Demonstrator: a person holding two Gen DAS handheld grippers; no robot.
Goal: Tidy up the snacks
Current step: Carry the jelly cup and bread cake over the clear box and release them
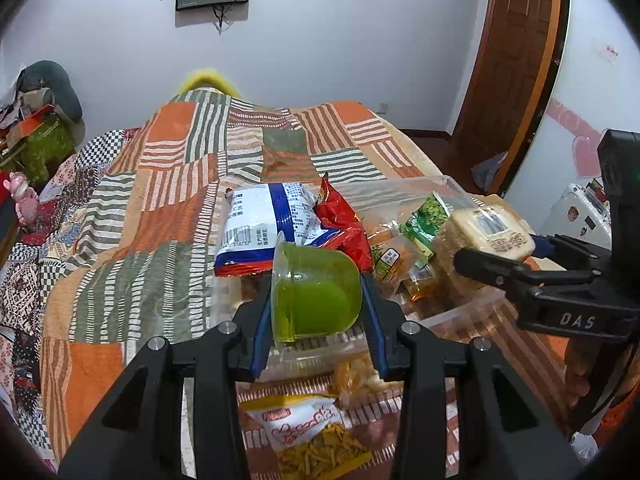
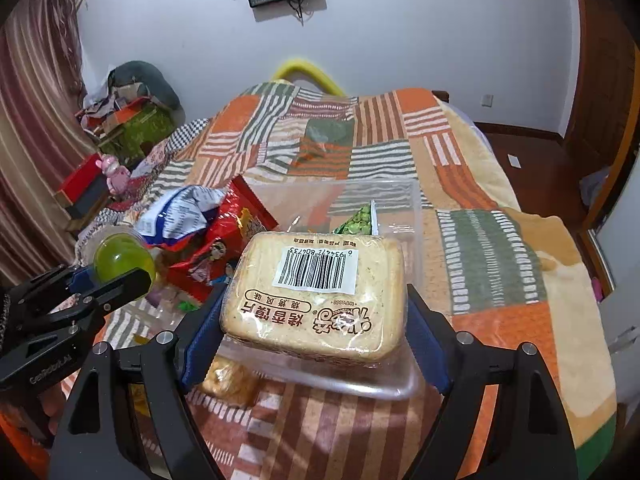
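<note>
My left gripper [image 1: 318, 300] is shut on a green jelly cup [image 1: 316, 292], held above the near edge of a clear plastic bin [image 1: 468, 308] on the bed. The cup also shows in the right wrist view [image 2: 122, 260]. My right gripper [image 2: 316, 320] is shut on a tan bread-slice pack with a barcode [image 2: 316, 292], held over the bin [image 2: 400, 390]; the pack also shows in the left wrist view [image 1: 484, 240]. In the bin lie a white-blue bag [image 1: 264, 224], a red bag [image 1: 340, 224] and a green pea bag [image 1: 426, 216].
A yellow-strip snack bag [image 1: 312, 436] and a clear puffed-snack bag [image 1: 356, 380] lie on the patchwork bedspread [image 1: 152, 208] in front of the bin. Cluttered boxes and a pink toy [image 2: 116, 176] stand left of the bed. A wooden door [image 1: 516, 60] is at the right.
</note>
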